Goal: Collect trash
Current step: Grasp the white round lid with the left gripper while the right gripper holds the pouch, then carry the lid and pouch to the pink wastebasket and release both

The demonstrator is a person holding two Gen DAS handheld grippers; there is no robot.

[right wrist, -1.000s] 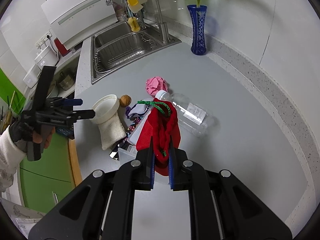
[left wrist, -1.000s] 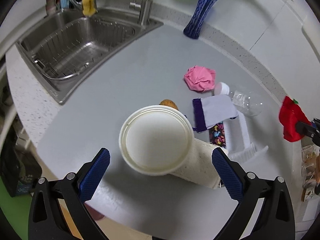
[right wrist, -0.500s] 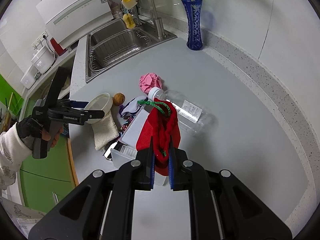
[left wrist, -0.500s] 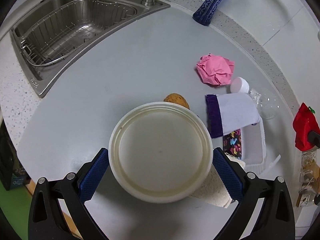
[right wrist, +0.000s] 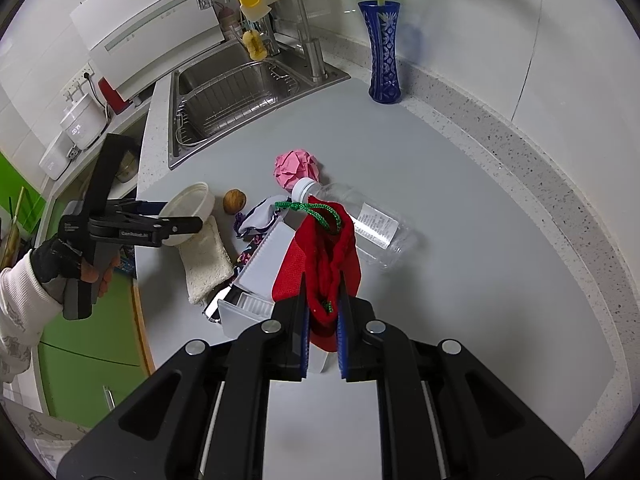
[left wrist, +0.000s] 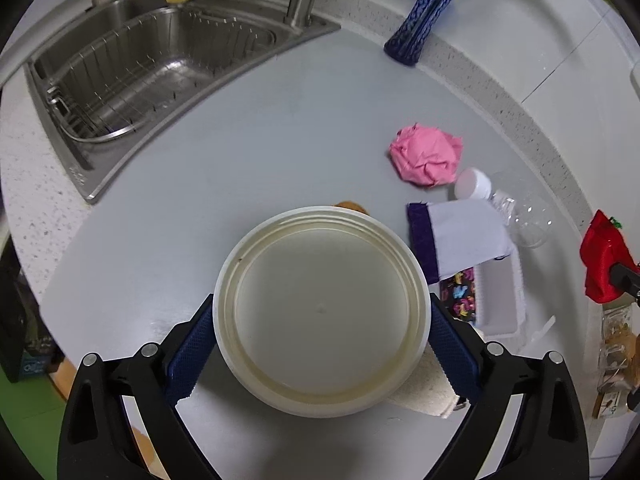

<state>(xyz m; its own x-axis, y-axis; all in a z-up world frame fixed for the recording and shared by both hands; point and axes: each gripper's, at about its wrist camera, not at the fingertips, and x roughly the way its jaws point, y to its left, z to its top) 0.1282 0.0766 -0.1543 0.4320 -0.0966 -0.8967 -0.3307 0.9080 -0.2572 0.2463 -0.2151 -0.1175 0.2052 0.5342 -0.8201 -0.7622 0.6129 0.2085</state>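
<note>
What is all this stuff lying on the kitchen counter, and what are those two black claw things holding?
bowl: one, white plastic, between the left claw's pads
red knitted bag: one, green cord, pinched in the right claw
crumpled paper: one, pink, mid-counter
clear bottle: one, white cap, lying on its side
walnut: one, brown, beside the bowl
white cloth: one, partly under the bowl
white tray: one, beside the cloth
purple-edged pouch: one, on the tray's end
vase: one, blue, by the wall
sink: one, steel, far left
left gripper: closed on the bowl
right gripper: shut on the bag
person's hand: gloved, white sleeve
</note>
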